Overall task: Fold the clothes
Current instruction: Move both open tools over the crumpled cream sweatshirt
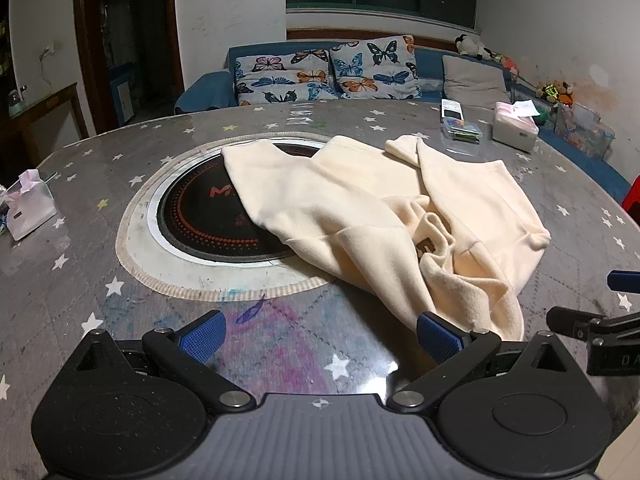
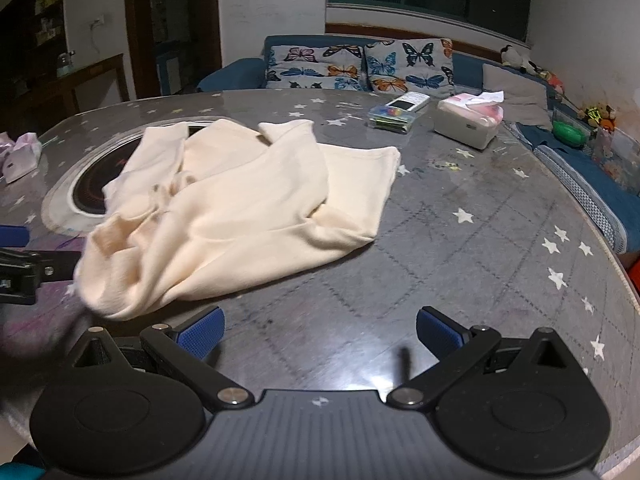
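A cream garment (image 1: 384,216) lies crumpled on the grey star-patterned table (image 1: 80,184), partly over the round black cooktop (image 1: 208,216). It also shows in the right wrist view (image 2: 240,204), with one flat part spread to the right. My left gripper (image 1: 320,338) is open and empty, just short of the garment's near hem; its right fingertip (image 1: 438,336) is close to the cloth. My right gripper (image 2: 318,330) is open and empty over bare table, in front of the garment. The right gripper shows at the left view's right edge (image 1: 616,300).
A tissue box (image 2: 470,118), a remote (image 2: 408,102) and a small clear box (image 2: 394,116) sit at the table's far right. A pink-white pack (image 1: 28,204) sits at the far left. A blue sofa with butterfly cushions (image 1: 328,70) stands behind the table.
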Action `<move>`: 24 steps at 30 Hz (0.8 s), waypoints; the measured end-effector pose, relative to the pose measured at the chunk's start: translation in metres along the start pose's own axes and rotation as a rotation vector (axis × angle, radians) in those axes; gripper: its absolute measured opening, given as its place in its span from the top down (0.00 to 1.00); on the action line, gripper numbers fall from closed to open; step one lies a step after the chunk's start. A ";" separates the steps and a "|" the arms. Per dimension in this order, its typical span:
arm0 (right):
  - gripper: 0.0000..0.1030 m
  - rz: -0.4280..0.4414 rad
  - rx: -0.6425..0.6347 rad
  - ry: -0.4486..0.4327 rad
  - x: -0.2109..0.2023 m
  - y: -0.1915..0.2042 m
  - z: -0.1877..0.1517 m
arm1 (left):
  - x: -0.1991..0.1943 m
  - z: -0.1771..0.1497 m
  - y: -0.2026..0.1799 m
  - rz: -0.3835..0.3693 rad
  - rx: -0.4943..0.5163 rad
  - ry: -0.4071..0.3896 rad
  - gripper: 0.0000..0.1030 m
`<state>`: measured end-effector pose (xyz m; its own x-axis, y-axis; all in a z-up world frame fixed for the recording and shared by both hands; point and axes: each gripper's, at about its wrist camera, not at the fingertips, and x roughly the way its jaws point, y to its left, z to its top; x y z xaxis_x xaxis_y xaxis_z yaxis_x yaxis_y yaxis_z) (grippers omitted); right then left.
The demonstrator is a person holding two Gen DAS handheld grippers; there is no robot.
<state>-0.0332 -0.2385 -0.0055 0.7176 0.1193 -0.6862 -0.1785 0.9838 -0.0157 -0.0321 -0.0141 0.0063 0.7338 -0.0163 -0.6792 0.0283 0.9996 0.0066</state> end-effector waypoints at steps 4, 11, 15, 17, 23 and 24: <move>0.00 0.012 -0.027 -0.004 -0.005 0.013 -0.003 | -0.005 -0.003 -0.001 -0.006 0.007 -0.004 0.00; 0.00 0.036 -0.044 -0.004 -0.014 0.025 -0.006 | -0.012 -0.008 -0.003 -0.014 0.016 -0.009 0.00; 0.00 0.045 -0.057 -0.005 -0.017 0.033 -0.008 | -0.017 -0.011 -0.006 -0.020 0.024 -0.018 0.00; 0.00 0.051 -0.063 -0.007 -0.019 0.037 -0.009 | -0.019 -0.011 -0.006 -0.021 0.028 -0.022 0.00; 0.00 0.062 -0.081 -0.007 -0.022 0.045 -0.010 | -0.022 -0.014 -0.009 -0.022 0.034 -0.024 0.00; 0.00 0.062 -0.082 -0.007 -0.022 0.045 -0.011 | -0.022 -0.014 -0.009 -0.023 0.036 -0.024 0.00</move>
<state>-0.0641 -0.1978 0.0010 0.7080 0.1811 -0.6826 -0.2773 0.9602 -0.0329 -0.0581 -0.0226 0.0110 0.7485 -0.0403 -0.6619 0.0695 0.9974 0.0178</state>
